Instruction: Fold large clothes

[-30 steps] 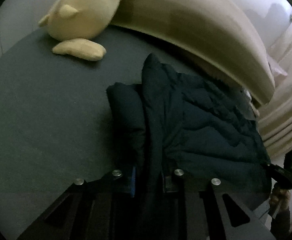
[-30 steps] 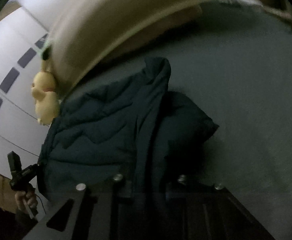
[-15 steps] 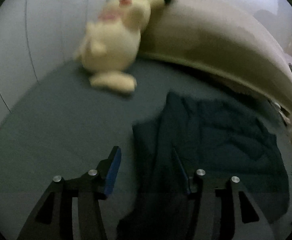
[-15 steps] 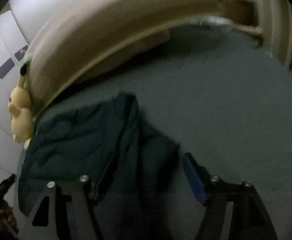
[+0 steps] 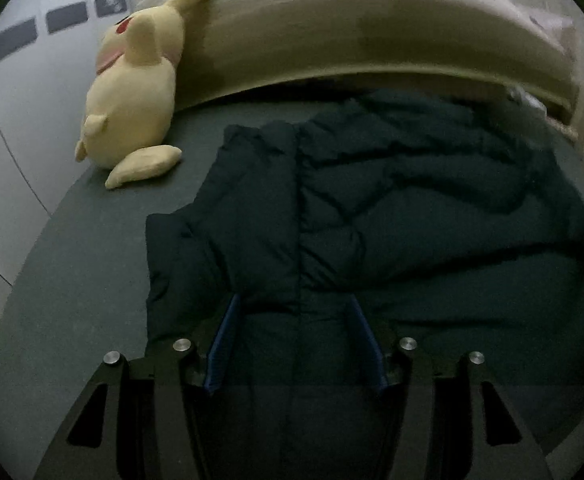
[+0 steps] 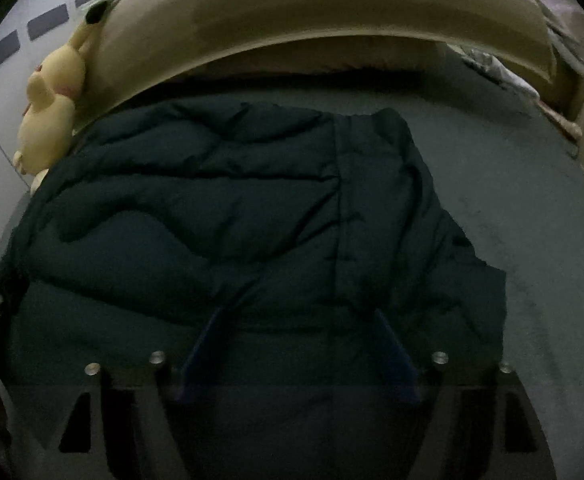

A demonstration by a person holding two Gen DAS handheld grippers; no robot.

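Observation:
A dark navy puffer jacket (image 5: 372,208) lies spread and partly folded on the grey bed (image 5: 72,264). It also shows in the right wrist view (image 6: 232,216). My left gripper (image 5: 296,312) is open and empty, its blue-padded fingers (image 5: 224,340) above the jacket's near left part. My right gripper (image 6: 296,320) is open and empty, its fingers (image 6: 396,356) above the jacket's near right part. The jacket's near edge is hidden under both grippers.
A yellow plush toy (image 5: 132,96) leans on the beige headboard (image 5: 372,32) at the bed's far left; it also shows in the right wrist view (image 6: 48,108). Bare grey sheet (image 6: 532,220) lies right of the jacket. White wardrobe doors (image 5: 8,120) stand at left.
Both grippers held the jacket's edge shut a second ago, then opened and let it go. They have pulled back and now look squarely over the jacket lying flat.

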